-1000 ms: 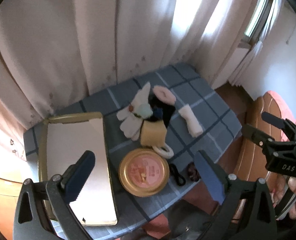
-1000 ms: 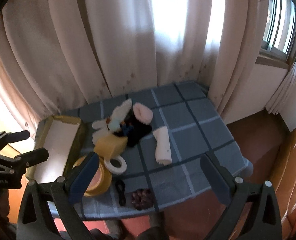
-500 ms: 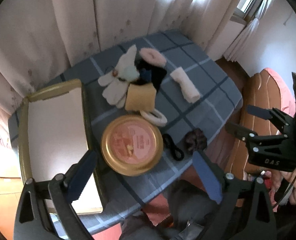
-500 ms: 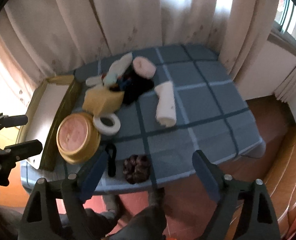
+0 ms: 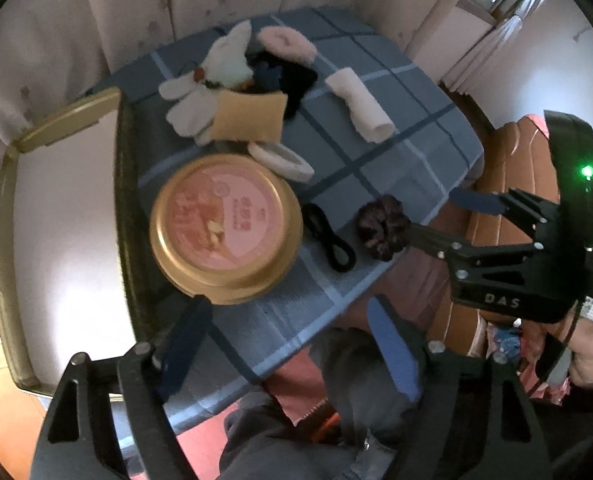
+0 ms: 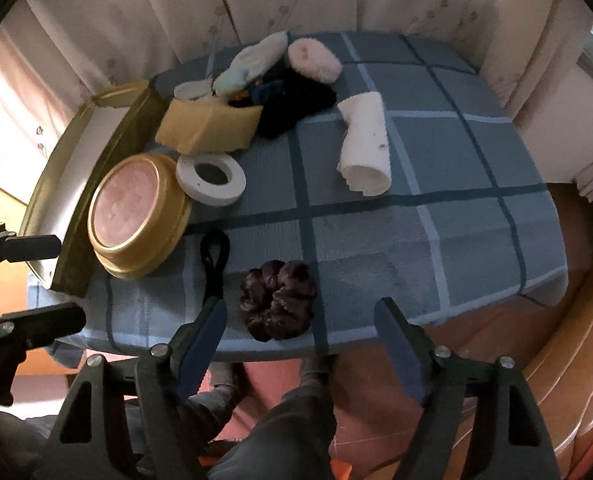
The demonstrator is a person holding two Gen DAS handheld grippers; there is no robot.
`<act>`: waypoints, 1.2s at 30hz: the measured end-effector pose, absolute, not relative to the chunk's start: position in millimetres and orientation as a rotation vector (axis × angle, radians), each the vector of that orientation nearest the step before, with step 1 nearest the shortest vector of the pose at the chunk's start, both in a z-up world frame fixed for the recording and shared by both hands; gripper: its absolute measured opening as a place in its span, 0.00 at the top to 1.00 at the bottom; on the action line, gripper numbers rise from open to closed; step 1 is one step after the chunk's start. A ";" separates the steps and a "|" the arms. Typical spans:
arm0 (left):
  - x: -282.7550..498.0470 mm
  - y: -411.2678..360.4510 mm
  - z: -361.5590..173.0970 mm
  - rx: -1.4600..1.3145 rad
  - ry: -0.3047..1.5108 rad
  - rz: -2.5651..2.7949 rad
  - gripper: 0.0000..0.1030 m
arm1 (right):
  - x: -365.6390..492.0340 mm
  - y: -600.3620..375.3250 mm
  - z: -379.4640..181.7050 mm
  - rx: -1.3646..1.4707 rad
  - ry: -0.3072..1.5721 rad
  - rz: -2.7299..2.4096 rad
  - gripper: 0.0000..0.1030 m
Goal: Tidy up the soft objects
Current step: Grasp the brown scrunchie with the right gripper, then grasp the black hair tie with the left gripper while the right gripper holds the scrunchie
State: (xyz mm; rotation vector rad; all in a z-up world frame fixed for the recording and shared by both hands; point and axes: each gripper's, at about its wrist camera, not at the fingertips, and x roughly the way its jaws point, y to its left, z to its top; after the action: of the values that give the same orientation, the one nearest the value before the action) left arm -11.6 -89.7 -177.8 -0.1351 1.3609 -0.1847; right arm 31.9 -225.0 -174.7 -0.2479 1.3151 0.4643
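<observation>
**Several soft things on the checked cloth, none yet in a grip**

Many soft items lie on the table [image 6: 436, 220] with the blue checked cloth, next to an open gold-rimmed box [image 5: 60, 216] at its left side.

Largest is the heap at the far side: white gloves [image 5: 192, 104], a dark cloth [image 6: 296, 104], a pink fluffy piece [image 6: 314, 60] and a yellow sponge-like pad [image 6: 212, 126], all touching or overlapping. These look light and limp. I judge that a pinch on a free edge would lift one piece, but neighbours may drag along.

Next is the rolled white towel [image 6: 364, 148], lying alone. It seems light and squashy, and it may unroll if taken at one end, so the middle of the roll is the safer place.

Then the dark scrunchie [image 6: 278, 300], near the front edge. It is puffy and springy; a pinch across one side of the ring should hold it well.

Smallest is the black hair tie [image 6: 214, 264], thin and flat on the cloth, hard to get under.

The round gold tin [image 5: 224, 228] and the white tape roll [image 6: 212, 178] look stiff, not soft.

The left gripper [image 5: 292, 344] and the right gripper [image 6: 300, 344] both have their jaws spread and have just been closing somewhat, with nothing between them. The right one hangs just above the scrunchie.
</observation>
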 end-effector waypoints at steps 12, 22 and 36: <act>-6.5 -104.3 -198.3 -0.177 1.410 -0.175 0.29 | 43.2 -213.8 -212.4 -0.331 1.362 0.561 0.39; -0.1 -116.1 -210.7 -0.200 1.433 -0.177 0.29 | 45.3 -204.7 -218.6 -0.296 1.360 0.720 0.74; 27.3 -143.5 -239.8 -0.233 1.496 -0.175 0.48 | 67.6 -246.7 -189.0 -0.192 1.292 0.712 0.75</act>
State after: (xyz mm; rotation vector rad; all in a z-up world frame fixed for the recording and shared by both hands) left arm 27.3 -143.5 -239.8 -0.2327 1.4962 -0.1752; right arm 67.6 -246.7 -189.0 -0.1918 1.2915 0.7115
